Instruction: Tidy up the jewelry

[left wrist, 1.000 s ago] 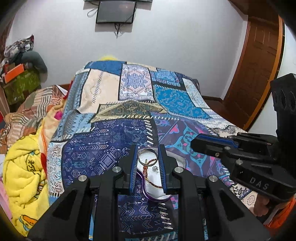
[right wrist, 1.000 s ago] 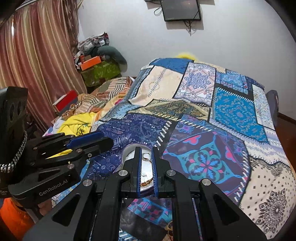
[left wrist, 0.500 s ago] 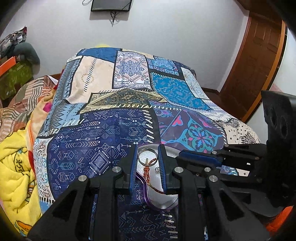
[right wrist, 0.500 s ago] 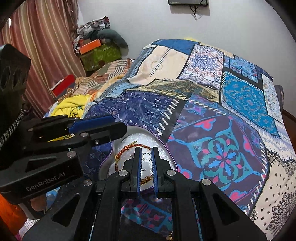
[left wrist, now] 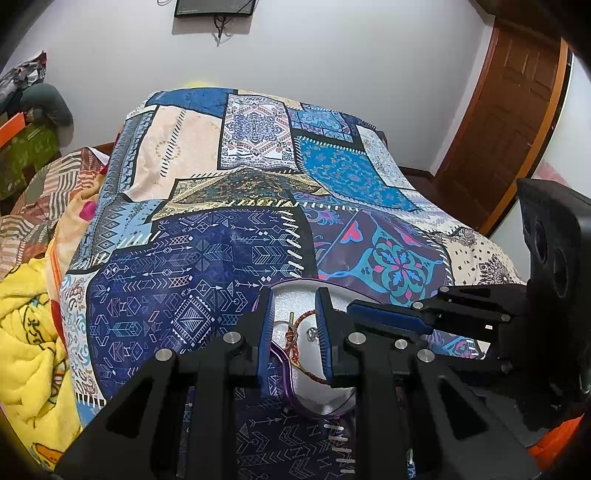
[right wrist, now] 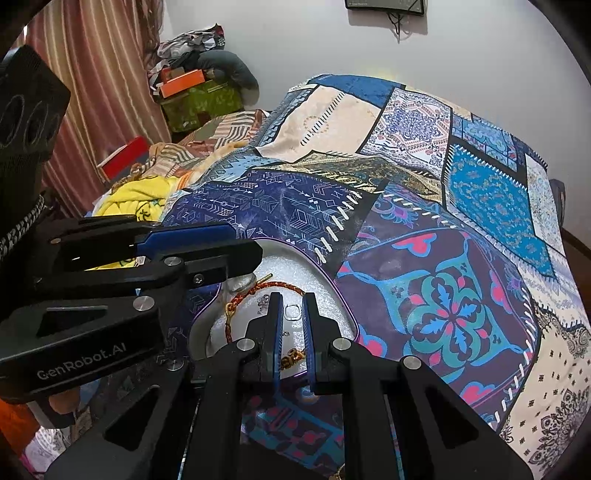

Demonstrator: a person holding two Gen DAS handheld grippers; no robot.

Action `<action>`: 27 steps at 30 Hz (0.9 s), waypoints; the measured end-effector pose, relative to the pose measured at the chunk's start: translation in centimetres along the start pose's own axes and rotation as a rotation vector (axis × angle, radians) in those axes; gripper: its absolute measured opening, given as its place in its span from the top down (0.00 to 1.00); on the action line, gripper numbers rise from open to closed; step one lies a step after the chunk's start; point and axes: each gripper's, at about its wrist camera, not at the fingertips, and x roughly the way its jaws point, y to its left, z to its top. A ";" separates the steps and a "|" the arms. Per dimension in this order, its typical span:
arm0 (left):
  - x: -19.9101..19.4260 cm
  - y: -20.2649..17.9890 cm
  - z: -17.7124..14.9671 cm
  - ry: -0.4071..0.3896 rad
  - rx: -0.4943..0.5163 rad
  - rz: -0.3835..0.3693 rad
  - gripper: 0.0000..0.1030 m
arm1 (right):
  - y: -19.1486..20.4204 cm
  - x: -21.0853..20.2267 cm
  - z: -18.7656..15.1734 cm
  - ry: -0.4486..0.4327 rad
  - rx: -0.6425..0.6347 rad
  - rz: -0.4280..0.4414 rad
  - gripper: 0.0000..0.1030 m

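A white heart-shaped tray with a purple rim [left wrist: 321,402] [right wrist: 325,280] lies on the patchwork bedspread. In it are a red-and-gold braided bracelet [left wrist: 295,334] [right wrist: 280,285], a small silver charm [left wrist: 311,333] and a gold beaded piece [right wrist: 291,359]. My left gripper [left wrist: 294,301] hovers over the tray with its jaws apart; a clear ring [right wrist: 242,283] shows at its tip in the right wrist view. My right gripper [right wrist: 293,300] holds a small silver ring [right wrist: 292,311] between narrowly parted fingers above the tray.
The patchwork bedspread [left wrist: 236,258] covers the bed. A yellow blanket [left wrist: 26,332] and piled clothes lie to the left. A wooden door [left wrist: 506,122] stands at the right, a wall screen [left wrist: 214,7] above, a striped curtain [right wrist: 92,81] at the far left.
Both grippers have come lower over the tray. The clear ring that stood between my left fingers is no longer seen there; the bracelet now shows between them.
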 end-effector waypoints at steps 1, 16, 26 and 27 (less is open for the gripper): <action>-0.1 0.0 0.0 -0.002 0.000 0.002 0.80 | 0.0 0.0 0.0 0.000 -0.004 -0.001 0.91; -3.3 -0.3 0.6 -0.054 0.001 0.061 0.69 | -0.3 -2.6 -0.2 -0.034 0.006 -0.060 0.63; -5.8 -2.4 -0.1 -0.063 0.036 0.085 0.59 | -1.3 -6.6 -0.7 -0.078 0.031 -0.101 0.63; -6.0 -2.6 -0.3 -0.062 0.039 0.083 0.59 | -1.6 -7.1 -0.9 -0.082 0.040 -0.105 0.63</action>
